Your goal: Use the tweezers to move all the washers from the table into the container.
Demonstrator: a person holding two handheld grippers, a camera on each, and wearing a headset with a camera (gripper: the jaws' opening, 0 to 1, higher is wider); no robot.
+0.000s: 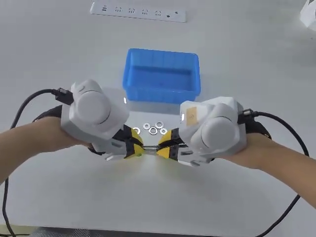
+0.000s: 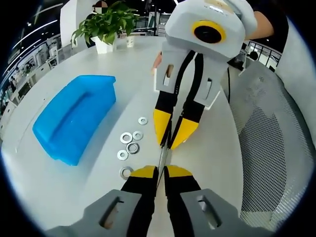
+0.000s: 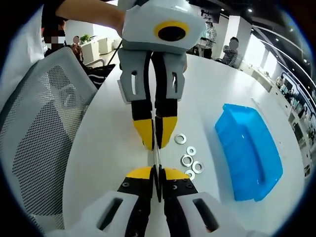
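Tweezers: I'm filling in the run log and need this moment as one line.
left gripper: shut on tweezers | right gripper: shut on tweezers | washers: on table | container: empty

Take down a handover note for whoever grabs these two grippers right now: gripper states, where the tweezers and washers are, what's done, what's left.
The left gripper is shut on one end of the thin metal tweezers; the right gripper is shut on the other end.
The small silver washers lie clustered on the white table before the blue plastic container.
Done: nothing; the container looks empty.
Left: every washer.
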